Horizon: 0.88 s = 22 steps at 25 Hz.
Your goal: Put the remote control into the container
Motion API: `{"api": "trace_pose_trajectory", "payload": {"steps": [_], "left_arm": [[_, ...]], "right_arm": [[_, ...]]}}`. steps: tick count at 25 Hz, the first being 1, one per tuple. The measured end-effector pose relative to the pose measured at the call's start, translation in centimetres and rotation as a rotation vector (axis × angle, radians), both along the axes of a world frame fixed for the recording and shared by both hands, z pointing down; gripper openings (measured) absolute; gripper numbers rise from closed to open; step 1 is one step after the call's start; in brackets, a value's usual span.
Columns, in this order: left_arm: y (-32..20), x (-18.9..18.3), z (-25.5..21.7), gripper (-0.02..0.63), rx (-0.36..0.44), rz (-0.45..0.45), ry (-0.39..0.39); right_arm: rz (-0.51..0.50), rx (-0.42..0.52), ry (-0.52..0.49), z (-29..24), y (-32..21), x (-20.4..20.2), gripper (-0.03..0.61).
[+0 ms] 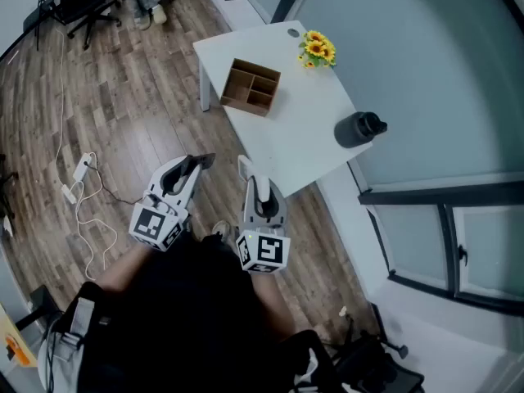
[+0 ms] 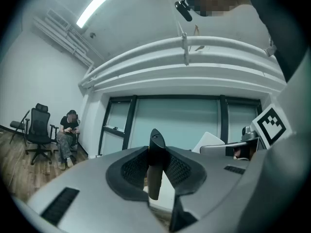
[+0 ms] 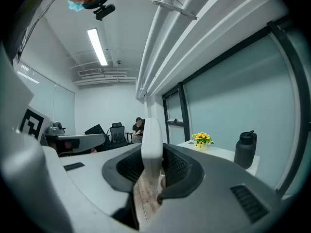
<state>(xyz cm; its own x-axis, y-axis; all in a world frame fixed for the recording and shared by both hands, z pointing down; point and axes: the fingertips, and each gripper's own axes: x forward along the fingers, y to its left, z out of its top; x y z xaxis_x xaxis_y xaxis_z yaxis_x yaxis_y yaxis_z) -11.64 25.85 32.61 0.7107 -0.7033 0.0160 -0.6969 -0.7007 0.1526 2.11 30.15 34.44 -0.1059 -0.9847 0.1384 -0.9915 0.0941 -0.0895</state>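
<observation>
White table [image 1: 299, 133] ahead; wooden container [image 1: 250, 87] on its far-left part; sunflowers [image 1: 317, 49] at far edge; black bottle [image 1: 358, 128] at right edge; cable [image 1: 82, 188] on floor, left; left gripper [image 1: 192, 170] jaws narrow, clamped on black remote control [image 2: 155, 164]; right gripper [image 1: 255, 188] jaws narrow, gripping white remote control [image 3: 151, 147]; both over floor, near side of table.

The head view looks steeply down from high over the floor [image 1: 123, 121], with the white worktop [image 1: 286, 137] well off at upper middle. The left gripper view faces windows [image 2: 177, 120] past its jaws. The right gripper view, low and level, shares that worktop's flowers [image 3: 201, 139] and bottle [image 3: 244, 149].
</observation>
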Motion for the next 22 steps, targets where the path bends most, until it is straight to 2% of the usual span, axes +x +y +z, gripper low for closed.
{"api": "trace_pose_trajectory", "payload": {"steps": [22], "left_arm": [[2.1,-0.8,-0.3,0.084,-0.001,0.000,-0.005]], "right_arm": [[-0.016,-0.014,-0.057,0.1,1.7,-1.2,0.092]]}}
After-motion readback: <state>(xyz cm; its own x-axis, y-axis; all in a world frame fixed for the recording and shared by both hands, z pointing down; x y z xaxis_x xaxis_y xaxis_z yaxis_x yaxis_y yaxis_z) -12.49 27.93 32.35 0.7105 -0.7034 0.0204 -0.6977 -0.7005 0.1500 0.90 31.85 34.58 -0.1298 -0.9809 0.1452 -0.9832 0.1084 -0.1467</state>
